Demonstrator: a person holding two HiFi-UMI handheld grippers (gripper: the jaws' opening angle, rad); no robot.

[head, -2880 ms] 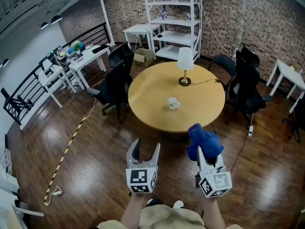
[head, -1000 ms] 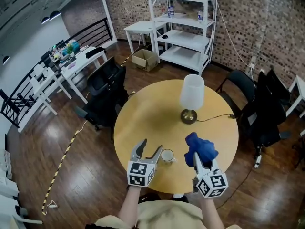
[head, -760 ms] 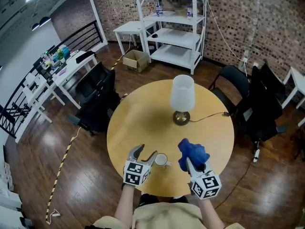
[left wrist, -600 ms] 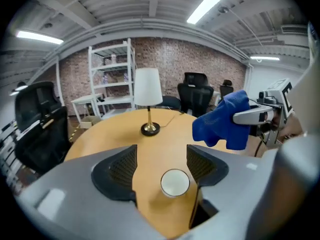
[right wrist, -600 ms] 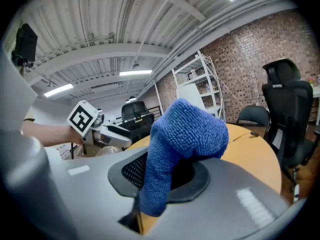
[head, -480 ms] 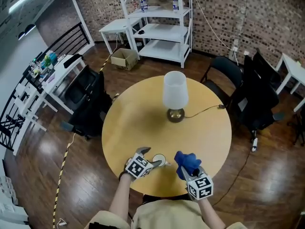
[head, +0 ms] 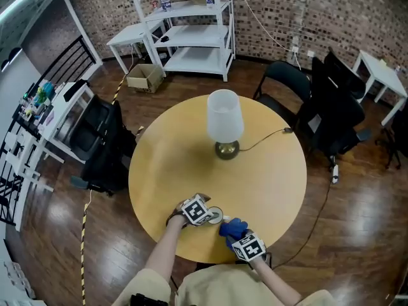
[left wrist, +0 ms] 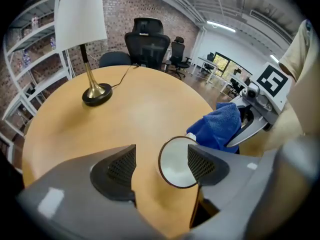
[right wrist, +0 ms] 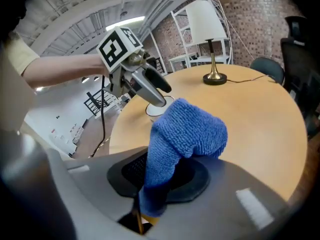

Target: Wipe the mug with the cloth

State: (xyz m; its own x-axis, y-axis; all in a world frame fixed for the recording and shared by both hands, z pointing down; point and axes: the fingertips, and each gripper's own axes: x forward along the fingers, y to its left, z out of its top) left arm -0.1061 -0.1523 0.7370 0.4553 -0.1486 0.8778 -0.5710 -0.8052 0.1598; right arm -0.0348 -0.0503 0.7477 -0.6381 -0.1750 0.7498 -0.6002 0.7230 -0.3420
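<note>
A white mug [head: 217, 217] stands near the front edge of the round yellow table [head: 191, 164]. My left gripper [head: 205, 213] reaches down over it. In the left gripper view the mug [left wrist: 176, 163] sits between the wide jaws, its rim by the right pad [left wrist: 201, 165] and apart from the left pad. These jaws have just been closing a little. My right gripper [head: 239, 236] is shut on a blue cloth [head: 233, 225], which bunches up from the pads [right wrist: 186, 132] just beside the mug [right wrist: 159, 108].
A lamp [head: 224, 121] with a white shade and brass base stands mid-table, its cord [head: 268, 136] running off to the right. Black chairs [head: 331, 113] ring the table, with one [head: 102, 145] at the left. White shelving [head: 185, 30] stands behind.
Both grippers have dropped to the tabletop. The left one has rolled and come down around the mug. The right one has brought the cloth close beside the mug.
</note>
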